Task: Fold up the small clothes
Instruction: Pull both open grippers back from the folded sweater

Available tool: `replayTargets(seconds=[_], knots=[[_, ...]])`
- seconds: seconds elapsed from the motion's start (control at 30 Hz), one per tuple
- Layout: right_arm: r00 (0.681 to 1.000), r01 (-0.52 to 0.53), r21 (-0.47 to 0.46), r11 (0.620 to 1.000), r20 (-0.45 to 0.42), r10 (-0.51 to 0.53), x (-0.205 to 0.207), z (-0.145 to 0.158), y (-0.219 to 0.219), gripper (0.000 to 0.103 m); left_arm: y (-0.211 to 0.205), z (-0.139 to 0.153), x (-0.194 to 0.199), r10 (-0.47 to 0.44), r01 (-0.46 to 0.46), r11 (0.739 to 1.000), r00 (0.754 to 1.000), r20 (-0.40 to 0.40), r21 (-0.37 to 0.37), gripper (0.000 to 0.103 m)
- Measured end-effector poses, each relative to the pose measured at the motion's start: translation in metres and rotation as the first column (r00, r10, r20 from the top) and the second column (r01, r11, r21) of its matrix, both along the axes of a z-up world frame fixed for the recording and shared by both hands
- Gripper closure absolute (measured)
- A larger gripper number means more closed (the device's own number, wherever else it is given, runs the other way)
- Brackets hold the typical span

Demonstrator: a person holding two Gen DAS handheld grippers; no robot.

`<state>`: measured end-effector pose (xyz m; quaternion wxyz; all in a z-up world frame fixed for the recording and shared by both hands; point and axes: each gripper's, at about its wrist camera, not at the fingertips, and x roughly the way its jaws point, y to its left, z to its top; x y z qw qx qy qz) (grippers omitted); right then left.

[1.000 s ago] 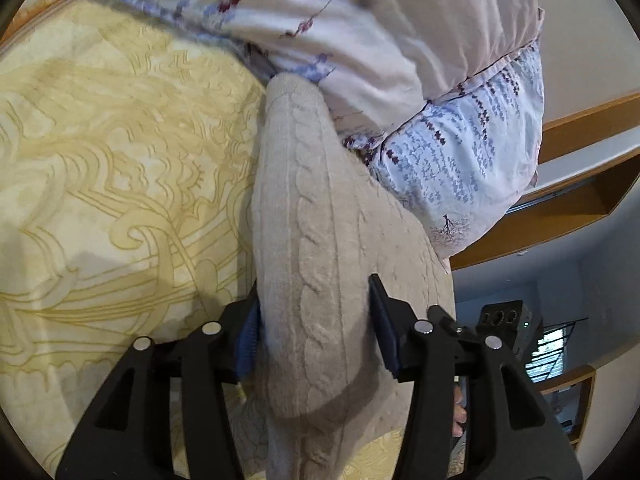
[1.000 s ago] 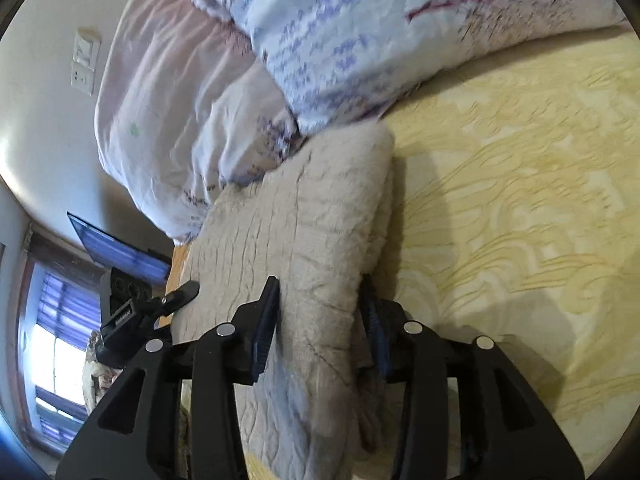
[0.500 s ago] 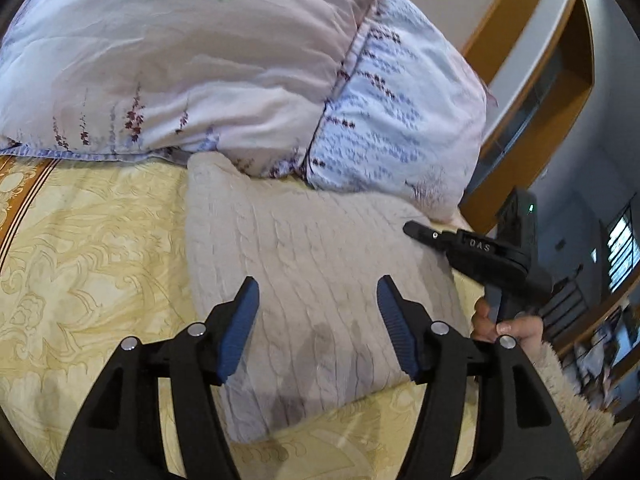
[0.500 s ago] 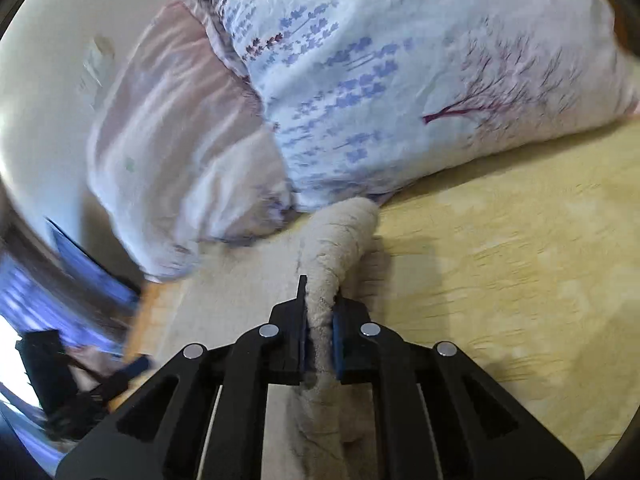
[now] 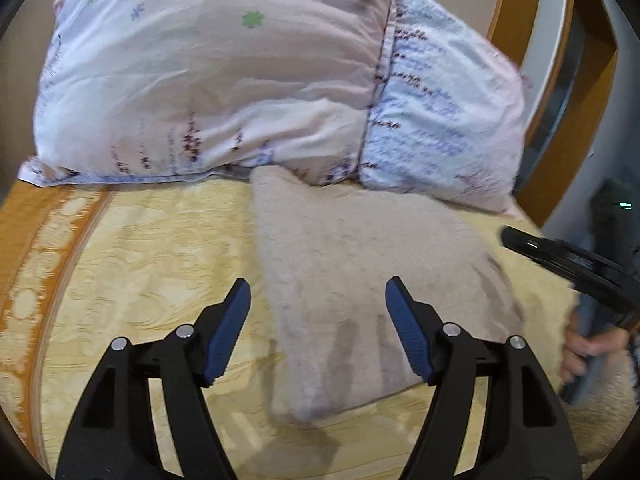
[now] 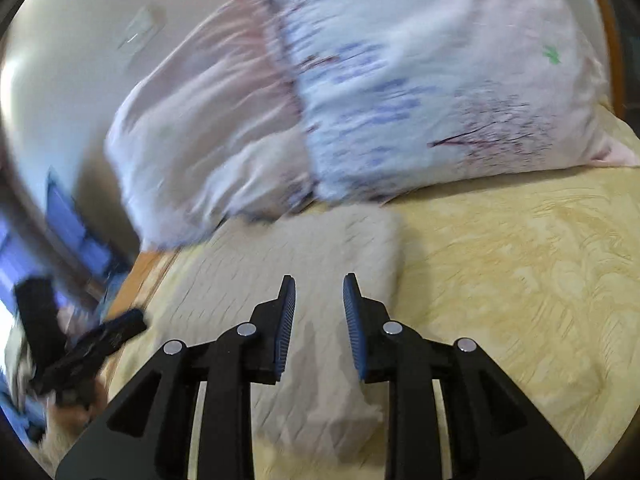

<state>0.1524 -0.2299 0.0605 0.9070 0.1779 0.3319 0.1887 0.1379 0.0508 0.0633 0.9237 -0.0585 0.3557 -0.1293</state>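
A folded beige cable-knit sweater (image 5: 360, 280) lies flat on the yellow patterned bedspread (image 5: 140, 264), its far edge against the pillows. My left gripper (image 5: 318, 300) hovers above its near part, jaws wide and still opening, nothing between the pads. In the right wrist view the same sweater (image 6: 320, 260) lies below my right gripper (image 6: 319, 296), whose jaws are opening with a narrow gap and hold nothing. The right gripper (image 5: 568, 264) also shows at the right edge of the left wrist view, and the left gripper (image 6: 84, 352) at the lower left of the right wrist view.
Two floral pillows (image 5: 240, 80) lean against the wall behind the sweater. A wooden headboard frame (image 5: 516, 12) rises at the right. An orange border (image 5: 36, 240) runs along the bedspread's left edge. A person's hand (image 5: 580, 352) holds the right gripper. The right wrist view is motion-blurred.
Both grippers have let go of the sweater and lifted away. The left opened wide and rolled level. The right pinched shut on the fold half a second ago, then released it. The sweater now lies flat.
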Motion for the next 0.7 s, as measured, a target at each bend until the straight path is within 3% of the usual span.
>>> replayTargets(seconds=[0.13, 0.23, 0.4, 0.57, 0.63, 0.7], knots=[[0.998, -0.059, -0.136, 0.989, -0.026, 0.056, -0.014, -0.01, 0.025, 0.077, 0.002, -0.011, 0.003, 0.012, -0.011, 1.0, 0.999, -0.046, 0.018, 0.032], [0.997, -0.052, -0.199, 0.979, -0.071, 0.039, -0.014, -0.023, 0.033, 0.075, 0.001, -0.023, 0.006, 0.019, -0.015, 0.999, 0.996, -0.09, 0.04, 0.032], [0.997, -0.012, -0.2, 0.98, -0.079, -0.004, -0.02, -0.037, 0.029, 0.075, -0.005, -0.048, 0.011, 0.014, -0.008, 0.999, 0.985, -0.172, 0.036, 0.03], [0.998, 0.051, -0.201, 0.978, -0.031, -0.059, -0.035, -0.033, 0.029, 0.074, 0.001, -0.051, 0.008, 0.015, -0.018, 1.0, 0.986, -0.168, -0.011, 0.029], [0.995, 0.096, -0.186, 0.978, 0.0, -0.098, -0.045, -0.024, 0.023, 0.05, 0.003, -0.043, -0.003, 0.013, -0.014, 1.0, 0.992, -0.123, -0.009, 0.028], [0.988, 0.157, -0.186, 0.97, 0.042, -0.152, -0.055, -0.015, 0.017, 0.029, 0.005, -0.036, -0.015, 0.015, -0.015, 1.0, 0.997, -0.082, -0.006, 0.018]])
